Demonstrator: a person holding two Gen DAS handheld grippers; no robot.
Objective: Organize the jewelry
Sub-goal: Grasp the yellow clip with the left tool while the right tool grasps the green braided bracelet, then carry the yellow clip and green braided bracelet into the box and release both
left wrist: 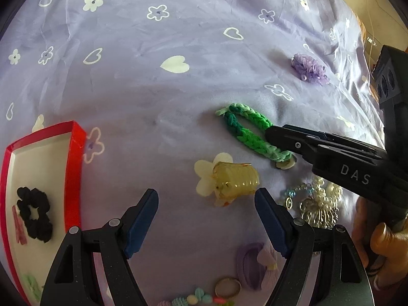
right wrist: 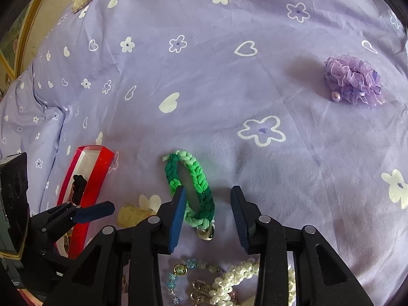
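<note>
Two grippers down: your right gripper (right wrist: pixel 207 210), half open, straddles the soft, light green braided bracelet (right wrist: pixel 190 178); left gripper (left wrist: pixel 206 219) gapes empty over the bed (left wrist: pixel 178 97). Pinch the braid's near end.

Soft, even daylight – faint shadows, strong fisheye bending with dark corners, slight blur at the rims.

The lilac printed cloth bedsheet (right wrist: pixel 204 81) is lying smooth and faintly sheeny. The green braided yarn bracelet (right wrist: pixel 190 178) is looking soft and matt. The frilly purple organza scrunchie (right wrist: pixel 353 80) is showing sheer and gauzy. The translucent yellow ribbed plastic clip (left wrist: pixel 236 182) is shining glossy, as are the white pearl bead strand (right wrist: pixel 237 278) and the red glossy-edged box (left wrist: pixel 74 168).
</note>
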